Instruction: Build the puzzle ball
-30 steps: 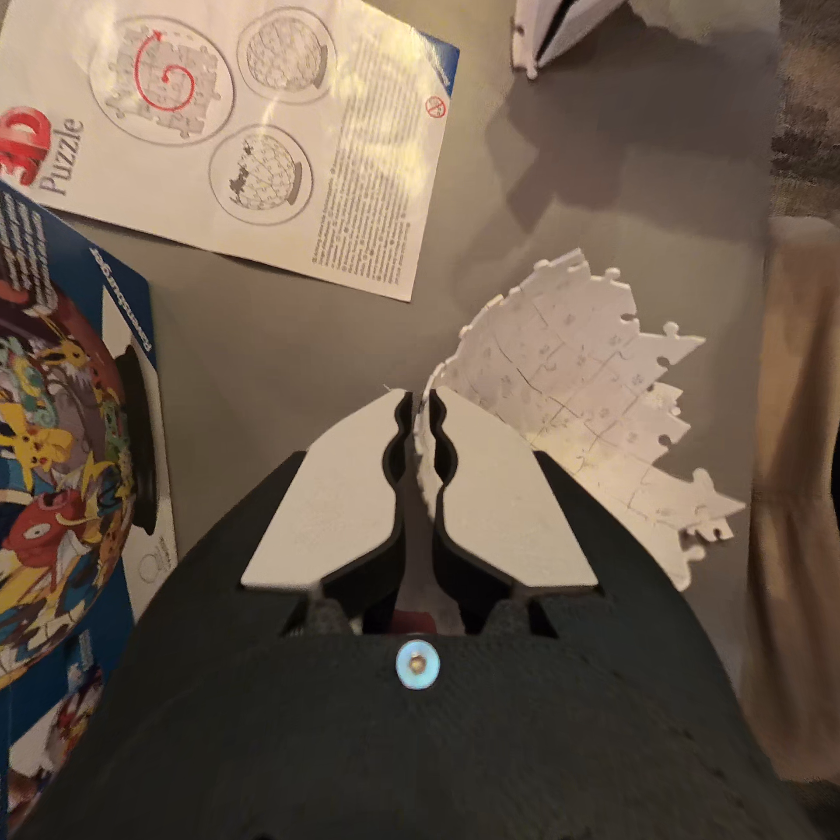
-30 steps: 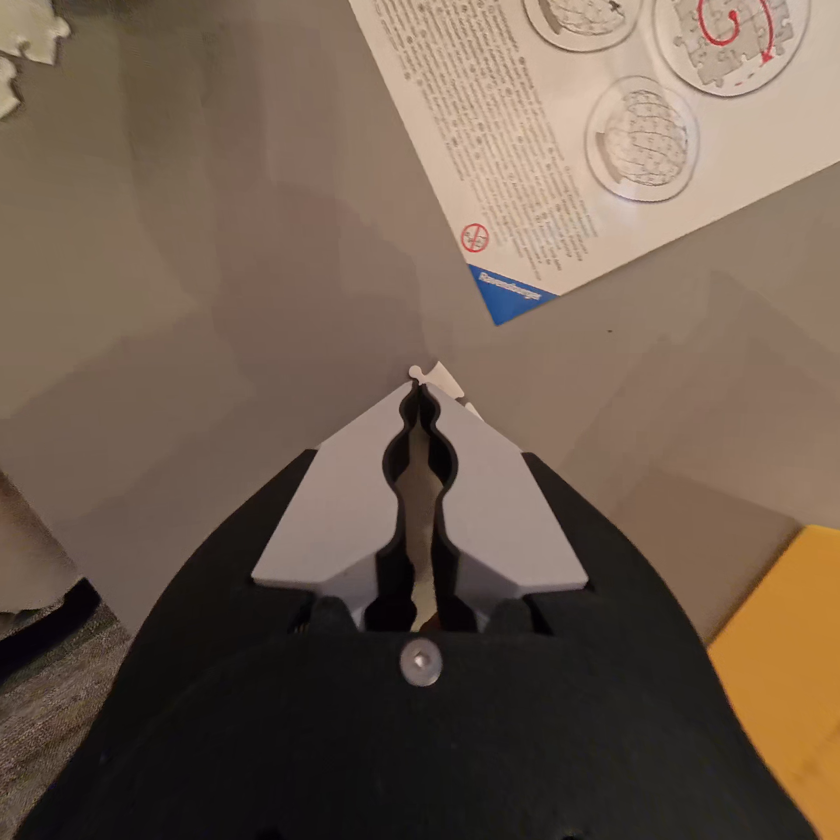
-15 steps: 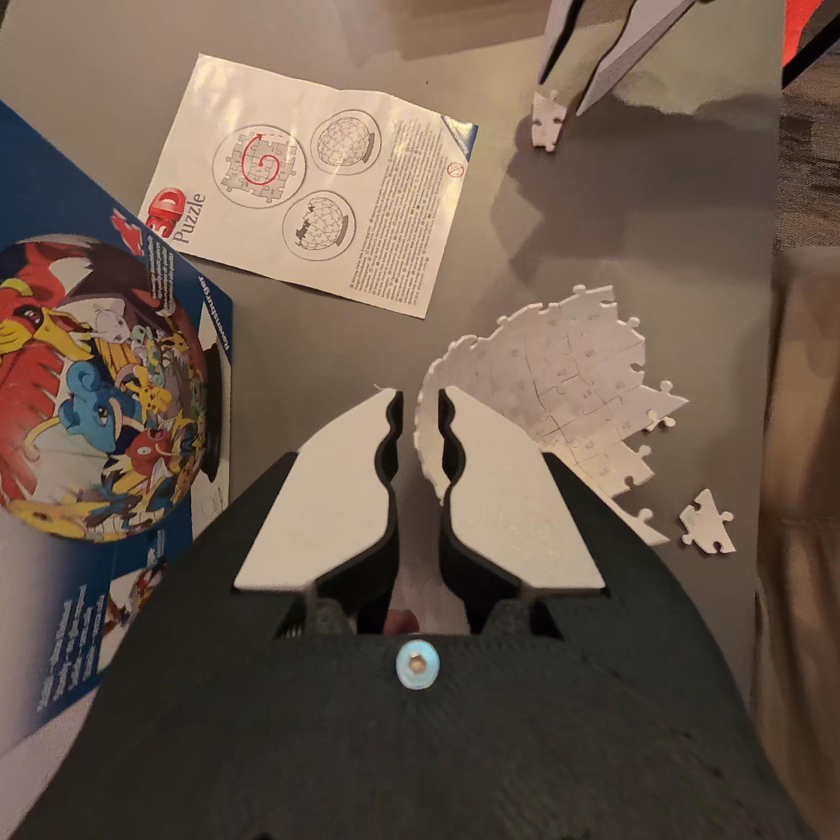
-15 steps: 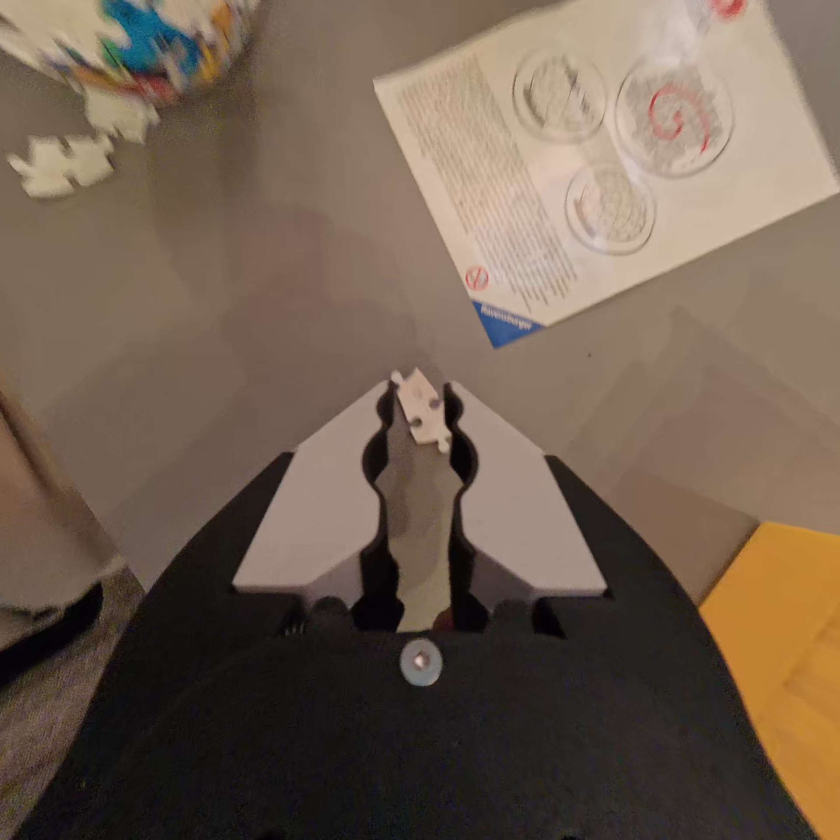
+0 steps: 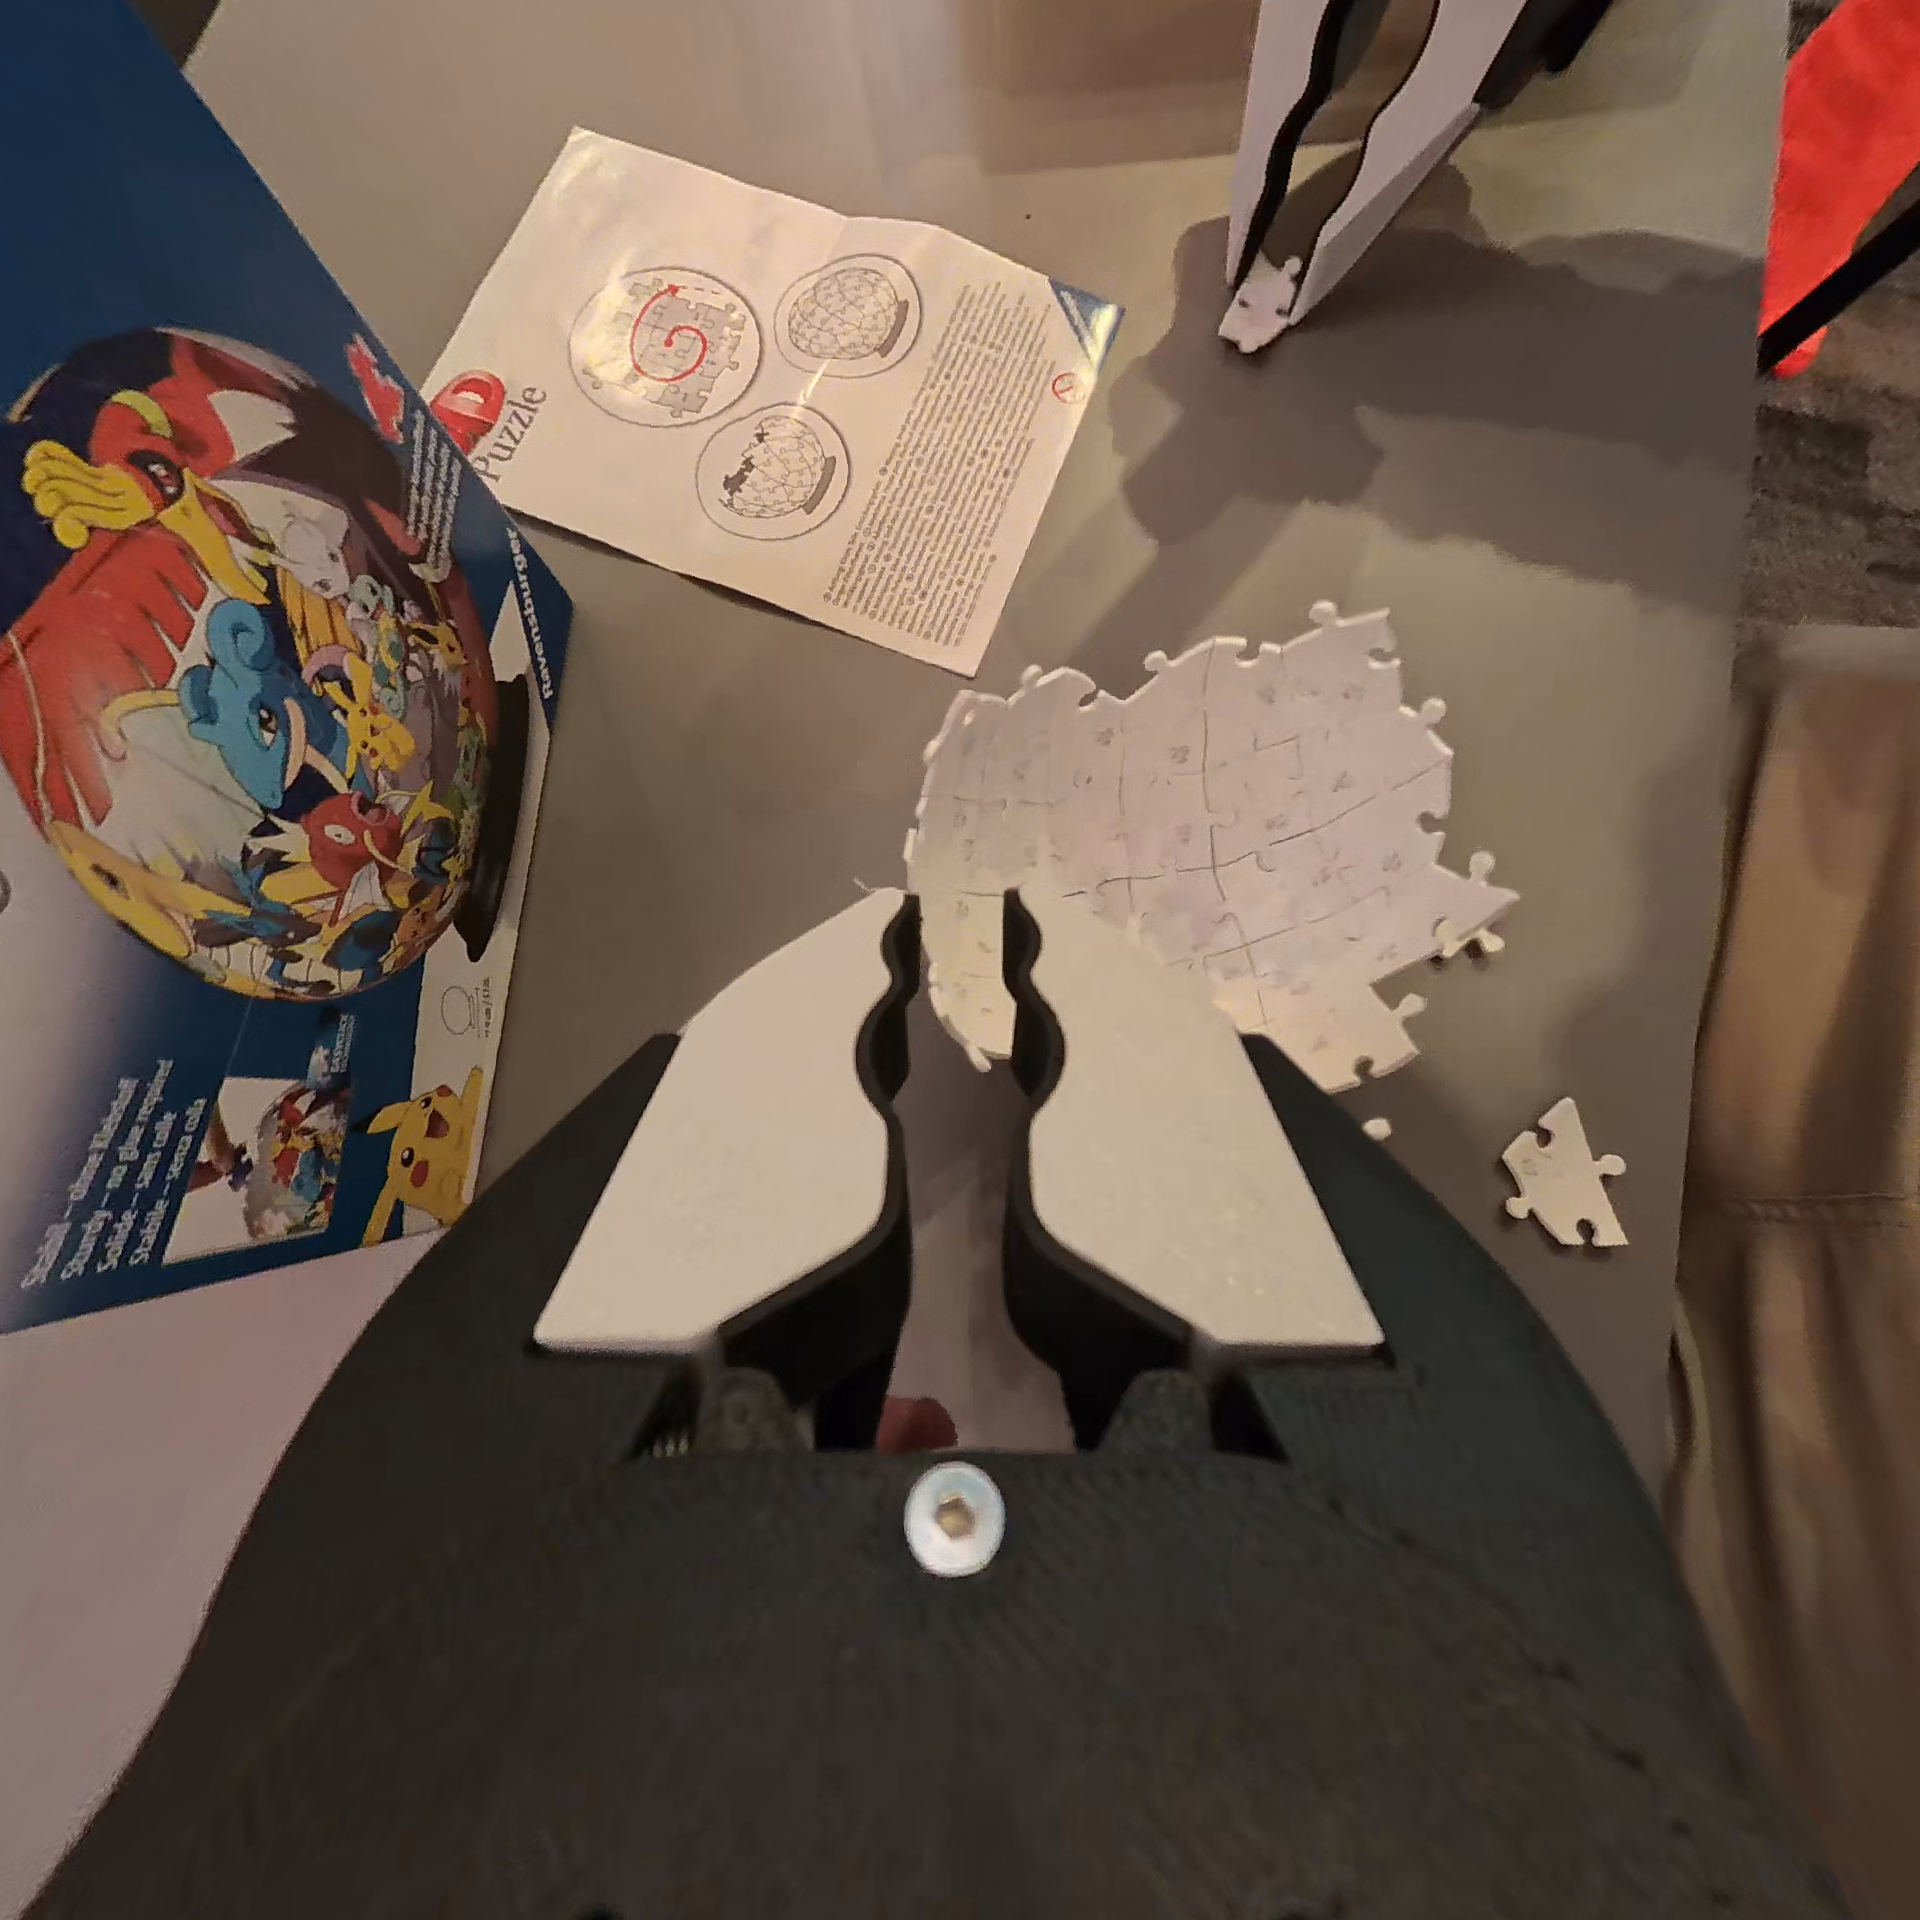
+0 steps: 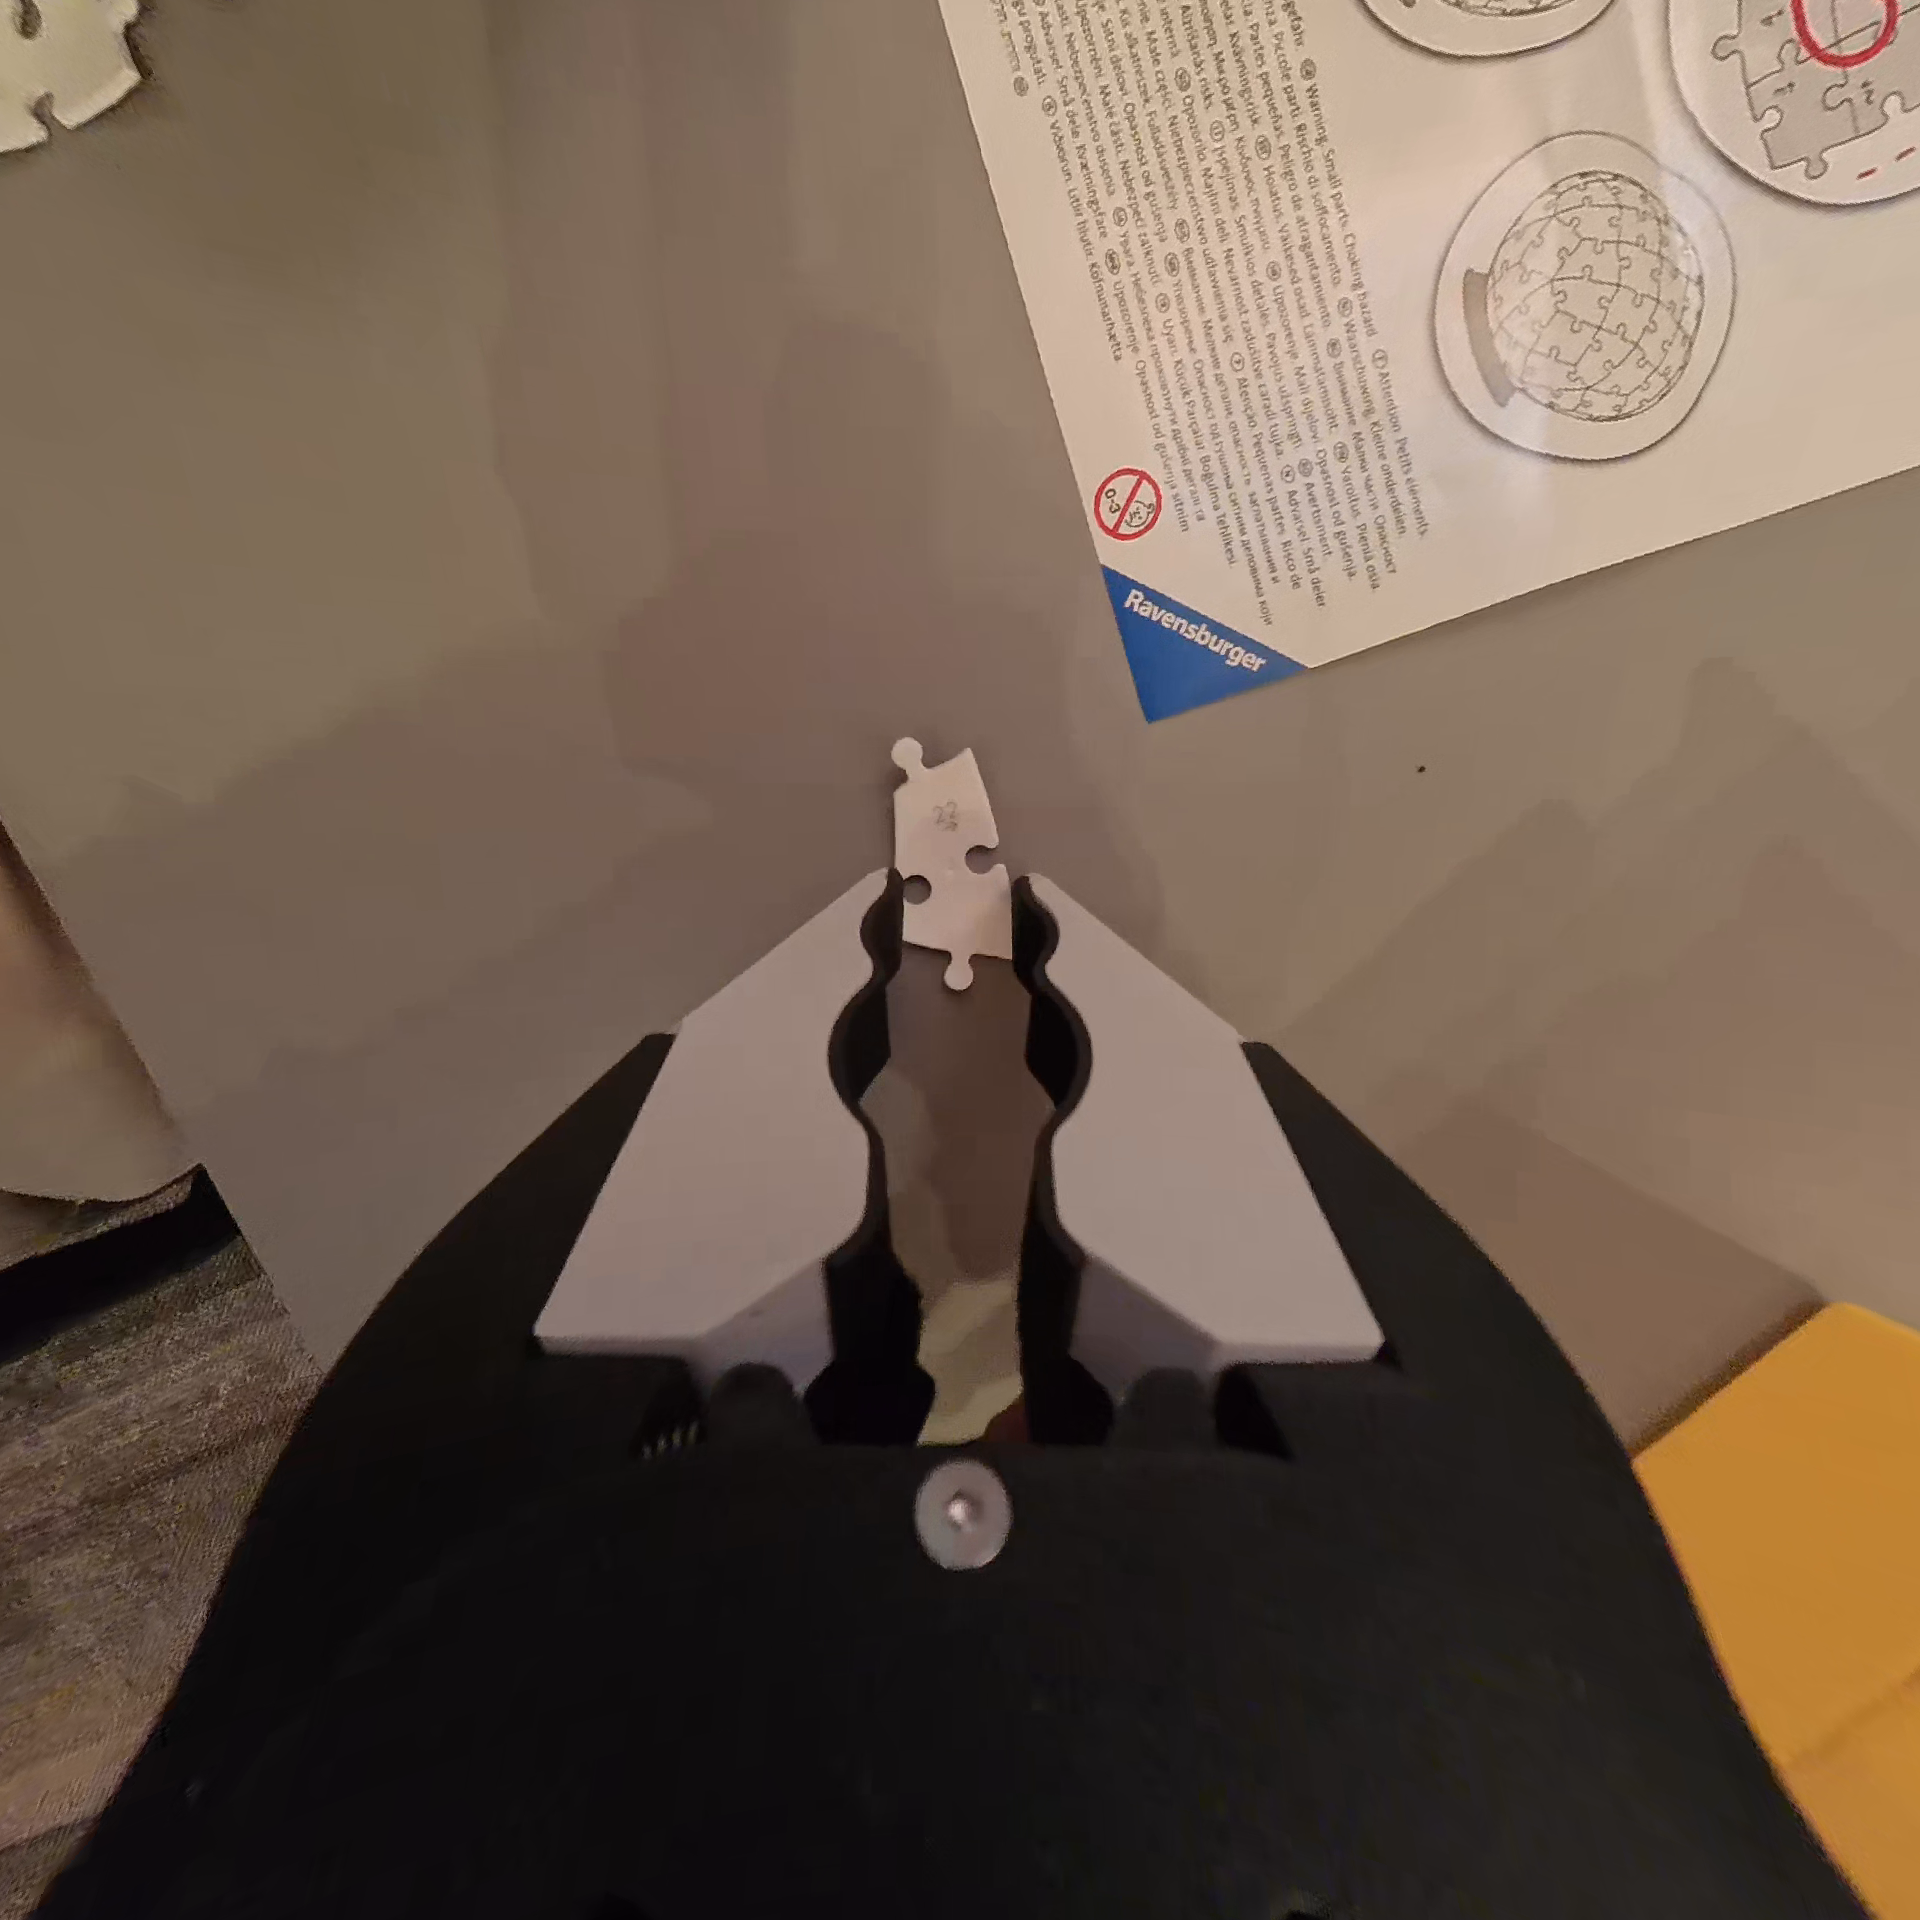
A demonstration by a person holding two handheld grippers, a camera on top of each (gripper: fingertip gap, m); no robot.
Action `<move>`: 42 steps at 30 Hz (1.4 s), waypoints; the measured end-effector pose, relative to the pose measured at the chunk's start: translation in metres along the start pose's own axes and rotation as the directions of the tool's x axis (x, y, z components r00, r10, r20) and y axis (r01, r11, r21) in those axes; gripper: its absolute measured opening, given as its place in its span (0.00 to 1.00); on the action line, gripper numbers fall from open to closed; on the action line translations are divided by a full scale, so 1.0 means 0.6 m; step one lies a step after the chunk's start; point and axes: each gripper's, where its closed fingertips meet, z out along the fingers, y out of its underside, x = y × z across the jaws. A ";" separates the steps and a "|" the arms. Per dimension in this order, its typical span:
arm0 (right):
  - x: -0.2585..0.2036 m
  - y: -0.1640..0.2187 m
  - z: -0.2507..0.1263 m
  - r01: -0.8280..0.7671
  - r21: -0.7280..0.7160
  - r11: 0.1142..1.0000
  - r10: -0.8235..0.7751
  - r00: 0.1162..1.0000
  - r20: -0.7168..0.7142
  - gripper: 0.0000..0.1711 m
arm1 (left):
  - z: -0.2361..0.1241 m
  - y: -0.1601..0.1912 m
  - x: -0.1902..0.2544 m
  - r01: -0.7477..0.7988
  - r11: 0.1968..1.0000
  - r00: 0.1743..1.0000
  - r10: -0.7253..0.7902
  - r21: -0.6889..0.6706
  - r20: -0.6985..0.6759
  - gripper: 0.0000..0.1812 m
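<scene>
A white, curved, half-built puzzle shell [image 5: 1226,810] lies inside-up on the grey table [image 5: 727,748]. My left gripper [image 5: 958,904] hovers over its near edge, open, with that edge showing in the gap between the jaws. One loose white piece [image 5: 1564,1179] lies right of the shell. My right gripper [image 6: 954,888] is shut on a single white puzzle piece [image 6: 945,831], held across its width at the tips, low over the table. It also shows in the left wrist view [image 5: 1276,286] at the far side, with the piece [image 5: 1259,312].
The blue puzzle box [image 5: 260,675] lies at the left. The instruction leaflet [image 5: 790,384] lies behind the shell and shows in the right wrist view [image 6: 1455,312]. Beige cloth [image 5: 1829,1143] runs along the table's right edge. A yellow object [image 6: 1808,1507] sits at the right. The tips of one gripper are about 30 cm away from the tips of the other. The yellow object [image 6: 1808,1507] is about 15 cm from my right fingertips and 40 cm from my left.
My left gripper has opened and risen away from the shell. My right gripper's jaws widened, it rose with the piece, then came down close to the table. A loose piece now shows beside the shell.
</scene>
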 end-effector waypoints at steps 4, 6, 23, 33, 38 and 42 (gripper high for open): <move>-0.005 -0.009 -0.005 -0.048 0.093 0.995 0.049 0.999 -0.007 0.07 | -0.010 -0.006 0.006 0.011 0.999 1.000 -0.011 0.032 0.010 0.08; -0.013 -0.015 -0.011 -0.057 0.123 0.991 0.058 0.998 -0.003 0.04 | -0.015 -0.007 0.007 0.029 0.999 0.999 -0.030 0.039 0.025 0.08; -0.237 -0.045 0.037 0.185 0.091 0.979 -0.187 0.982 0.014 0.18 | -0.039 0.013 0.056 0.091 0.989 0.992 -0.100 0.117 0.071 0.08; -0.217 -0.087 0.013 0.154 0.157 0.976 -0.150 0.988 -0.038 0.16 | -0.049 0.024 0.076 0.089 0.988 0.992 -0.099 0.126 0.079 0.08; -0.209 -0.097 0.043 0.126 0.138 0.982 -0.127 0.992 -0.007 0.25 | -0.049 0.019 0.081 0.081 0.988 0.993 -0.092 0.134 0.076 0.08; -0.208 -0.099 0.062 0.135 0.110 0.985 -0.137 0.990 0.012 0.20 | -0.053 0.019 0.079 0.084 0.986 0.992 -0.096 0.141 0.079 0.08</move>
